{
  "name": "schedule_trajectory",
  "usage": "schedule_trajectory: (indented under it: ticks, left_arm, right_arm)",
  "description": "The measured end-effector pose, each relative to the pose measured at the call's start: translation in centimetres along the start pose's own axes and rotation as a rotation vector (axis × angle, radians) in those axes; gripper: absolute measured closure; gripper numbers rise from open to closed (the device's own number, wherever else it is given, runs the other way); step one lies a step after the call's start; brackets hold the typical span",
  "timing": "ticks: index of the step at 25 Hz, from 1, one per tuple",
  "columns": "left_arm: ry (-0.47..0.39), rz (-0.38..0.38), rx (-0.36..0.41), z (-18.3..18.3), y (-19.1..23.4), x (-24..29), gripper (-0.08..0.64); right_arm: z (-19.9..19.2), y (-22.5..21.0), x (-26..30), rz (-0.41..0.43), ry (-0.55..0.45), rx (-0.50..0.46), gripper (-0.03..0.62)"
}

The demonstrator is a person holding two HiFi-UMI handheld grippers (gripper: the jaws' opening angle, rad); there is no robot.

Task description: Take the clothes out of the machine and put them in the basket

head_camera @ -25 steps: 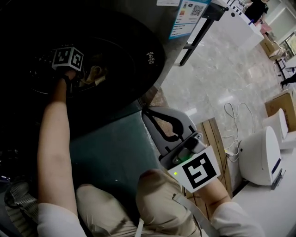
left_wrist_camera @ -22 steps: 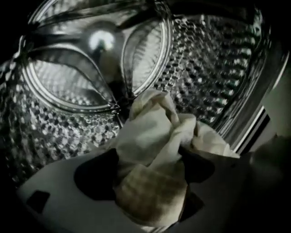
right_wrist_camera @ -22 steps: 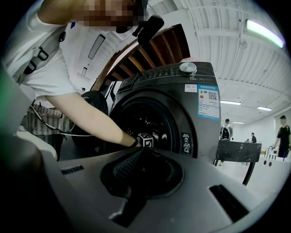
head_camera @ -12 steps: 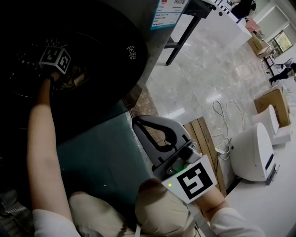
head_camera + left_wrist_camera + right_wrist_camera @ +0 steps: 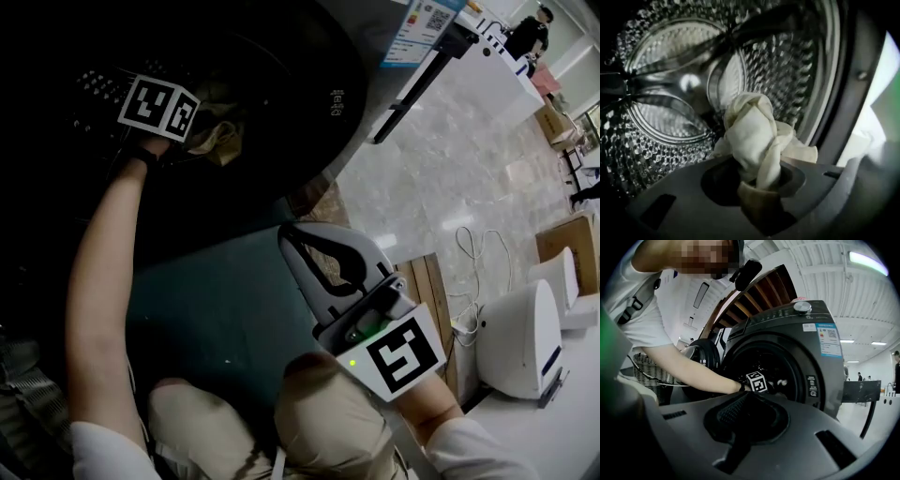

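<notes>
Left gripper view is showing the left gripper, jaws just closing, pinching a cream cloth by one fold, risking it slipping off into the drum, while the right gripper is hanging clenched, empty.

The left arm reaches bare and nearly straight from 7 o'clock up toward 11 o'clock in the head view. Its hand is hidden beneath the marker cube. The left tongs have just been closing their jaws, which pinch a bunched cream cloth between them. The right tongs sit near the centre and point toward 11 o'clock, jaws together with nothing between them. The right forearm trails off toward 5 o'clock.
</notes>
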State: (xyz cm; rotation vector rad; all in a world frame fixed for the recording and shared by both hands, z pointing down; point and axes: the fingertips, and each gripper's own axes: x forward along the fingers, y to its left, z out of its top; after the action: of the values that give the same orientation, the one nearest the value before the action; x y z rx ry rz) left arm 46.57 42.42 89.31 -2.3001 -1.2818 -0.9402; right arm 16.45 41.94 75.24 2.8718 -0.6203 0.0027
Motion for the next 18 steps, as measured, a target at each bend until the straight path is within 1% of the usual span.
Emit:
schedule_trajectory:
  ticks: [3,5,9,11,13,15,16,18]
  left_arm:
    - [-0.088,-0.054,-0.016,0.6,-1.0,-2.9,0.408]
    - [-0.132,-0.074,-0.022,0.4,-1.4,-4.5,0.408]
    - [-0.178,-0.097,-0.015,-1.5,-1.9,-7.4,0.408]
    - [-0.196,-0.105,-0.022,-2.1,-2.1,-8.7,0.410]
    - [-0.227,-0.116,-0.056,-2.4,-2.4,-10.2,0.410]
    - [-0.283,-0.138,-0.114,-2.3,-3.0,-11.7,0.410]
    - [-0.316,-0.153,-0.146,-2.2,-3.4,-12.5,0.410]
    - [-0.361,-0.174,-0.209,-2.6,-4.2,-14.2,0.411]
  right_arm:
    - [0.4,2.2,1.8,0.053,-0.011,-0.004,0.580]
    - [0.7,3.2,2.8,0.073,-0.018,-0.007,0.580]
    - [0.8,4.6,4.3,0.109,-0.023,-0.013,0.580]
    - [0.9,4.9,4.9,0.128,-0.018,0.000,0.580]
    - [1.1,5.2,5.4,0.153,0.001,0.061,0.580]
    - [1.7,5.2,5.9,0.172,0.017,0.147,0.580]
    - [2.5,5.3,6.2,0.177,0.016,0.171,0.580]
    - [3.7,6.0,6.8,0.189,0.041,0.175,0.580]
